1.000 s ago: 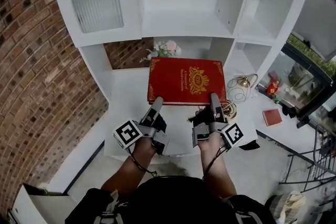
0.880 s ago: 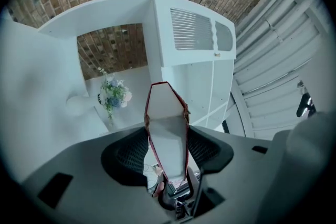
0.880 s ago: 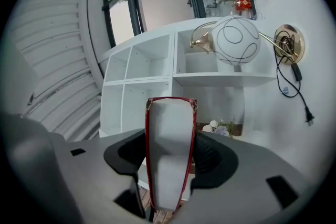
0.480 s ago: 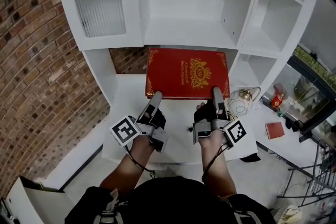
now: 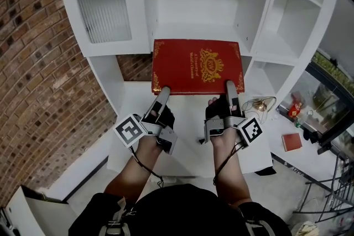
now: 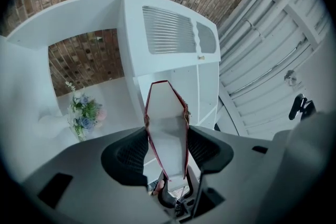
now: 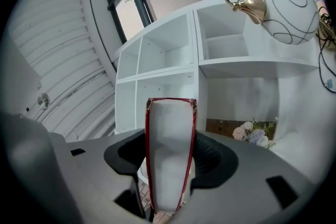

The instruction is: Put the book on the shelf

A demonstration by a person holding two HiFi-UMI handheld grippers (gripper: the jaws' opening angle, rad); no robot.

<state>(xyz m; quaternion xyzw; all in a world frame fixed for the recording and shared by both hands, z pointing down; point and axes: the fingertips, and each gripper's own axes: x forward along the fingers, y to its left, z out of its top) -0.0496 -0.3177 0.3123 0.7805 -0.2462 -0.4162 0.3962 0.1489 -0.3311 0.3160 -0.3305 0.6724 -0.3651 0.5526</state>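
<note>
The left gripper (image 5: 164, 92) and right gripper (image 5: 230, 87) are each clamping the near edge of the large red gold-crested hardcover book (image 5: 197, 65), holding it flat at frame centre, in front of the white wooden shelf unit (image 5: 193, 27). Seemingly mid-carry; next it needs sliding forward into the open middle bay.

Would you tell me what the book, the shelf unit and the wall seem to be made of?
The book: probably a cloth or leatherette hardcover, matte red with gold stamping. The shelf unit: likely painted wood or board, smooth, uniform white. The wall: rough exposed brick, mortar joints visible.
</note>
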